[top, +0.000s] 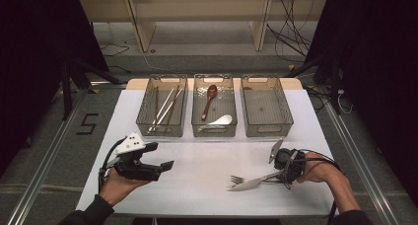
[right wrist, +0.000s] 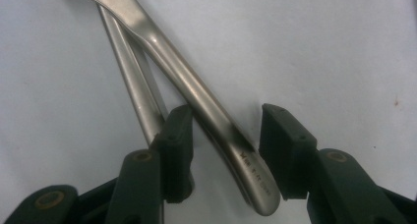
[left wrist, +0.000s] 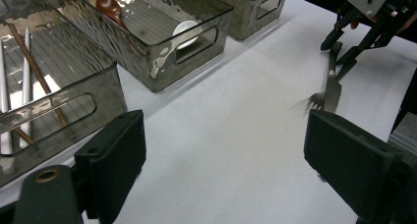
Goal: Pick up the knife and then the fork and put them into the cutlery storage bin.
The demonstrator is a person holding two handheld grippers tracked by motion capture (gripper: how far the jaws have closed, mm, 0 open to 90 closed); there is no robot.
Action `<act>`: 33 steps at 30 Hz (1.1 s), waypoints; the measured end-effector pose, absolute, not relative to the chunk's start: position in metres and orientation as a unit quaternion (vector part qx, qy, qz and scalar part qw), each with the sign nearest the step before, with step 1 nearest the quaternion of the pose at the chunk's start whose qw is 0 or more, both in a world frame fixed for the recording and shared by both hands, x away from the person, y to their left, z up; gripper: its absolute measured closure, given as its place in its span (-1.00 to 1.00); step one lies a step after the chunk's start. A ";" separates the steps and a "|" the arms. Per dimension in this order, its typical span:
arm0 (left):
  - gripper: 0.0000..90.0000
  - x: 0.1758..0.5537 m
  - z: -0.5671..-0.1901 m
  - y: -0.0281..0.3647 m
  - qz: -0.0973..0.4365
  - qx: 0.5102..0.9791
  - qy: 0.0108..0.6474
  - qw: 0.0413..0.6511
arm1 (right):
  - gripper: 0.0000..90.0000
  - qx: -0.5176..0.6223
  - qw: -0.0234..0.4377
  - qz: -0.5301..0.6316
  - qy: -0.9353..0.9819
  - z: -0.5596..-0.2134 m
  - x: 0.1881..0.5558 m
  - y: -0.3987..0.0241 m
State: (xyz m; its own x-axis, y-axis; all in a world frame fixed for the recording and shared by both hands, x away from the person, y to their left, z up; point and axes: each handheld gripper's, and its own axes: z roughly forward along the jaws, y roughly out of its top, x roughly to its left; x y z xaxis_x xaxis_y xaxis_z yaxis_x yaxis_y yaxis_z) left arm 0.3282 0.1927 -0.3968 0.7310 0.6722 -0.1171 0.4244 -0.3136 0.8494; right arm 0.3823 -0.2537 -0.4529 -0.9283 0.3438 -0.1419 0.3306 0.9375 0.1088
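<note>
A steel knife [top: 249, 183] and a fork [top: 237, 178] lie together on the white table [top: 207, 161] at the front right. My right gripper [top: 286, 174] stands open over their handles. In the right gripper view the knife handle [right wrist: 216, 121] runs between the two jaws, with small gaps either side, and the fork handle [right wrist: 133, 86] passes behind the left jaw. My left gripper [top: 162, 156] is held at the front left, open and empty. Its own view shows the wide-set gripper [left wrist: 221, 150], the fork [left wrist: 319, 100] and the right gripper [left wrist: 339, 54] farther off.
Three grey see-through bins stand in a row at the back. The left bin [top: 161, 132] holds chopsticks [top: 167, 106]. The middle bin [top: 214, 132] holds a brown spoon [top: 209, 99] and a white spoon [top: 220, 120]. The right bin [top: 268, 106] has nothing in it.
</note>
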 end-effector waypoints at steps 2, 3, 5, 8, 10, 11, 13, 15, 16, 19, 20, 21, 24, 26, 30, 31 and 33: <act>-0.65 0.328 -0.397 0.193 0.131 0.800 0.342 0.475 | 0.32 0.171 0.072 0.039 0.982 -0.453 0.383 -0.253; -0.65 0.328 -0.396 0.193 0.131 0.800 0.343 0.475 | 0.33 0.172 0.071 0.039 0.982 -0.453 0.384 -0.253; -0.65 0.327 -0.396 0.193 0.131 0.799 0.343 0.476 | 0.33 0.174 0.072 0.038 0.981 -0.453 0.383 -0.253; -0.65 0.328 -0.396 0.193 0.132 0.799 0.342 0.476 | 0.45 0.178 0.068 0.038 0.981 -0.453 0.382 -0.252; -0.65 0.328 -0.396 0.194 0.131 0.800 0.343 0.475 | 0.50 0.183 0.066 0.035 0.980 -0.453 0.381 -0.251; -0.65 0.327 -0.396 0.194 0.132 0.798 0.344 0.478 | 0.52 0.178 0.067 0.034 0.981 -0.453 0.381 -0.250; -0.65 0.327 -0.396 0.194 0.131 0.797 0.344 0.478 | 0.56 0.179 0.067 0.033 0.981 -0.453 0.380 -0.250; -0.65 0.328 -0.396 0.194 0.131 0.798 0.344 0.477 | 0.60 0.170 0.068 0.027 0.983 -0.452 0.379 -0.248; -0.65 0.327 -0.396 0.194 0.131 0.799 0.343 0.476 | 0.62 0.169 0.073 0.022 0.983 -0.452 0.378 -0.246; -0.65 0.327 -0.396 0.193 0.132 0.800 0.342 0.476 | 0.66 0.159 0.080 0.013 0.984 -0.452 0.376 -0.243; -0.65 0.327 -0.396 0.193 0.132 0.800 0.342 0.475 | 0.66 0.158 0.082 0.014 0.984 -0.452 0.375 -0.242; -0.65 0.327 -0.396 0.193 0.132 0.800 0.341 0.475 | 0.66 0.158 0.083 0.012 0.984 -0.452 0.375 -0.241; -0.65 0.327 -0.396 0.193 0.131 0.800 0.342 0.475 | 0.65 0.159 0.084 0.014 0.984 -0.452 0.375 -0.240; -0.65 0.327 -0.396 0.193 0.131 0.801 0.342 0.474 | 0.64 0.155 0.084 0.014 0.984 -0.452 0.376 -0.238; -0.65 0.328 -0.396 0.192 0.131 0.801 0.342 0.474 | 0.55 0.152 0.081 0.025 0.985 -0.451 0.378 -0.234; -0.65 0.328 -0.396 0.192 0.131 0.801 0.342 0.474 | 0.53 0.154 0.070 0.040 0.985 -0.450 0.378 -0.232; -0.65 0.328 -0.396 0.193 0.131 0.802 0.341 0.473 | 0.49 0.145 0.069 0.047 0.986 -0.451 0.377 -0.227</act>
State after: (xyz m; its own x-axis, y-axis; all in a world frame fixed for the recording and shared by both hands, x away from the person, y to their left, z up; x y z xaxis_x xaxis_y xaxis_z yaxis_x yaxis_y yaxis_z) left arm 0.3277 0.1926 -0.3963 0.7336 0.6702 -0.1128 0.4229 -0.3203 0.8477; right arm 0.3775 -0.2268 -0.4512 -0.9485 0.2923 -0.1224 0.2794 0.9536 0.1122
